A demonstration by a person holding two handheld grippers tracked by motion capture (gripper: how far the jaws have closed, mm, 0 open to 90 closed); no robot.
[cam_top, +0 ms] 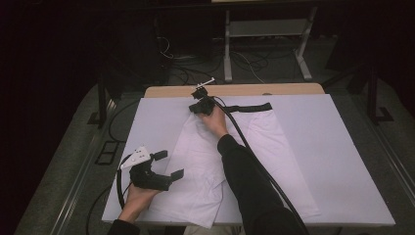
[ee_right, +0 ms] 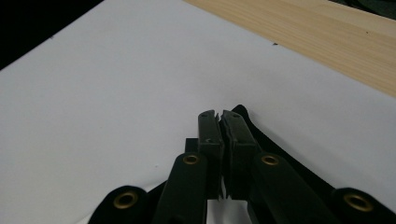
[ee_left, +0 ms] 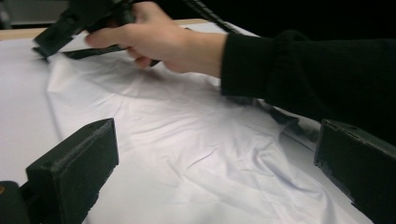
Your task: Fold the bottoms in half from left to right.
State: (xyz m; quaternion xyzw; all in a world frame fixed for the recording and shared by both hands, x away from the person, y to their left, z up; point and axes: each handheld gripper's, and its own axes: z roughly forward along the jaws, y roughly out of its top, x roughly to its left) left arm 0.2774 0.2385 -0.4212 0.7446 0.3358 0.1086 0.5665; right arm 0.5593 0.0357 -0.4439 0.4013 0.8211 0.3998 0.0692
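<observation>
A white garment (cam_top: 205, 161) with a black waistband (cam_top: 252, 107) lies spread on a white board (cam_top: 342, 161). My right gripper (cam_top: 195, 107) is at the garment's far end, at the left end of the waistband. In the right gripper view its jaws (ee_right: 219, 116) are pressed together, with the black band (ee_right: 256, 128) pinched at their tips. My left gripper (cam_top: 169, 164) hovers at the garment's near left part, open, with nothing between its jaws. The left gripper view looks across the wrinkled white cloth (ee_left: 187, 154) at the right hand (ee_left: 159, 42) and its gripper (ee_left: 44, 46).
The board covers a wooden table whose far edge (cam_top: 244, 90) shows beyond it. A thick black cable (cam_top: 254, 156) runs along the right forearm. Cables and a metal frame (cam_top: 266, 29) are on the floor behind the table.
</observation>
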